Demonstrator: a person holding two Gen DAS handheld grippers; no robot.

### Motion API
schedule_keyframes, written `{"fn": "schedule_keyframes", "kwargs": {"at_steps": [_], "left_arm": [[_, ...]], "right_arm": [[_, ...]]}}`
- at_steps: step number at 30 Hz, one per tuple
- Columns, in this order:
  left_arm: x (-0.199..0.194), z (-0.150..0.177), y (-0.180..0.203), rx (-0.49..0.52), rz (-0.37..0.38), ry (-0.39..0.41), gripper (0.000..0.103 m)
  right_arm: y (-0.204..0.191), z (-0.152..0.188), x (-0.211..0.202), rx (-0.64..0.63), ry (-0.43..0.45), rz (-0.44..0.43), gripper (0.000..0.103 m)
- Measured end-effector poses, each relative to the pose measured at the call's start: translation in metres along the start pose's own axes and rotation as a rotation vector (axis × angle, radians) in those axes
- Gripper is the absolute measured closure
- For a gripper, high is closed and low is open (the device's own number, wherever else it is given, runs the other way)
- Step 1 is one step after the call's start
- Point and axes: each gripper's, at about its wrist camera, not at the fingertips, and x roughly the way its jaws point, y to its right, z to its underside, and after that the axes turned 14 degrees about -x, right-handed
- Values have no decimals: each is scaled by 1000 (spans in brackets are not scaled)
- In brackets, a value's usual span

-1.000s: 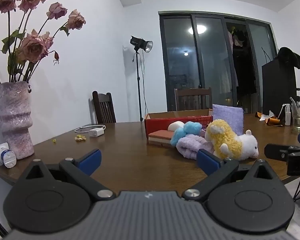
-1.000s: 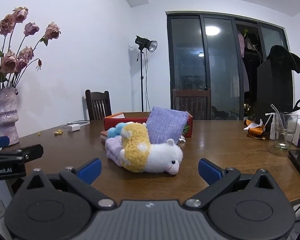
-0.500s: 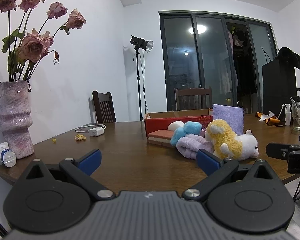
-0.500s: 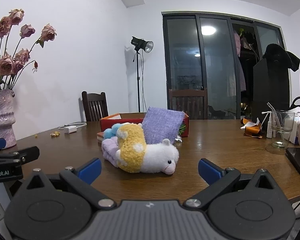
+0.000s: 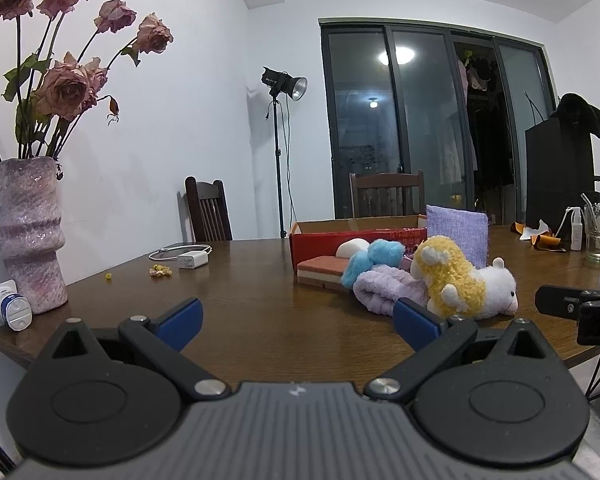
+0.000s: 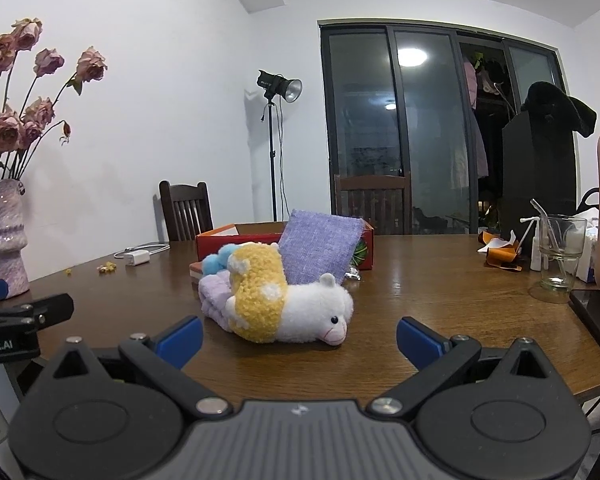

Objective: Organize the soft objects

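A yellow and white plush alpaca [image 6: 288,308] [image 5: 466,284] lies on its side on the brown table, resting against a folded lilac towel [image 5: 384,286] [image 6: 214,294]. Behind them are a blue fluffy toy [image 5: 374,258], a white soft lump [image 5: 352,248], a pink sponge [image 5: 324,270] and an upright purple cloth pouch [image 6: 318,250] [image 5: 456,232], all beside an open red box [image 5: 356,236] [image 6: 236,240]. My right gripper [image 6: 298,338] is open just short of the alpaca. My left gripper [image 5: 296,320] is open, left of the pile, holding nothing.
A purple vase of dried roses [image 5: 28,236] stands at the table's left edge by a small white device [image 5: 10,312]. A charger with cable [image 5: 192,258] lies further back. A glass [image 6: 558,256], bottles and a dark phone [image 6: 598,316] crowd the right. Wooden chairs [image 5: 386,198] stand behind.
The right gripper has moved slightly closer to the alpaca, which now looks larger and more centred. The left gripper has barely moved. Both stay open.
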Motion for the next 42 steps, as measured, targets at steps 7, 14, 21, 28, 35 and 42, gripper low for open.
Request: {"fn": "schedule_keyframes", "kwargs": {"at_steps": [7,14,21,28,35,42], "left_arm": [[1,0,0,2,-2,-7,0],[2,0,0,1,-3,-12,0],[3,2,1,4,-9,-19,0],[5,2,0,6,-13,-24,0],[7,4,0,11,-17,-30,0],[8,3,0,11,-23,-34,0]], "right_arm": [[1,0,1,-1,0,0,0],[1,0,2,-2,-3,-2,0],[1,0,3,-4,-2,0,0],[1,1,3,-4,-2,-1,0],[1,1,4,-1,-4,0,0],[0,1,3,-5,0,0,0]]}}
